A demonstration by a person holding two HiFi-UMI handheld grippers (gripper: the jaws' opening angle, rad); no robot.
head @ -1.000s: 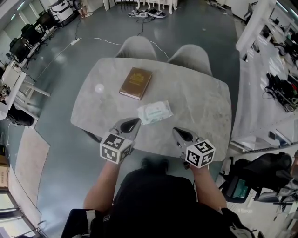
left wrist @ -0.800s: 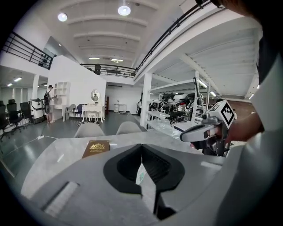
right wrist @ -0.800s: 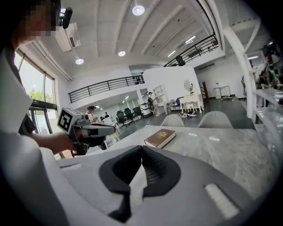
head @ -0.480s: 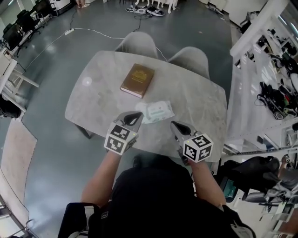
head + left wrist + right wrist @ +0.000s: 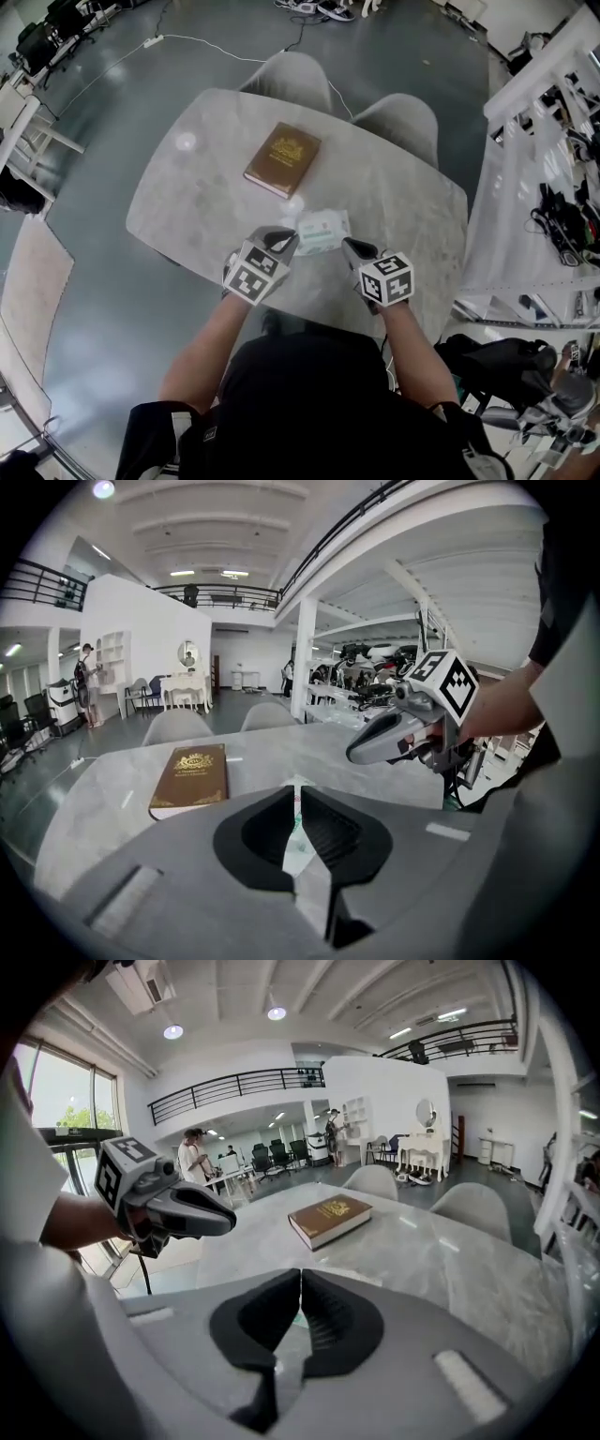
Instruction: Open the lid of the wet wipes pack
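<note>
Grey marble-look table (image 5: 187,202), and the wet wipes pack (image 5: 323,232) lies flat on it near the person's edge. The pack is white with a bit of green print on top. I honestly can't tell from the head view whether its lid is up or down, it's just too small.

The left claw (image 5: 286,236) sits right at the pack's left end and the right claw (image 5: 349,246) is just beside its right corner, so the pack ends up between the two tips. I can't make out whether either tip is actually touching it.

Both claws are clenched, and each gripper view shows the black pads pressed together with nothing pinched in them. In the left gripper view a sliver of the pack peeks through the slit below the pads, but it's on the table beyond them, not gripped. Both claws angle downward toward the table.

A brown book (image 5: 282,159) with gold print on the cover lies further out, past the pack and apart from it. Two pale chairs (image 5: 298,73) are tucked in at the far side of the table.
</note>
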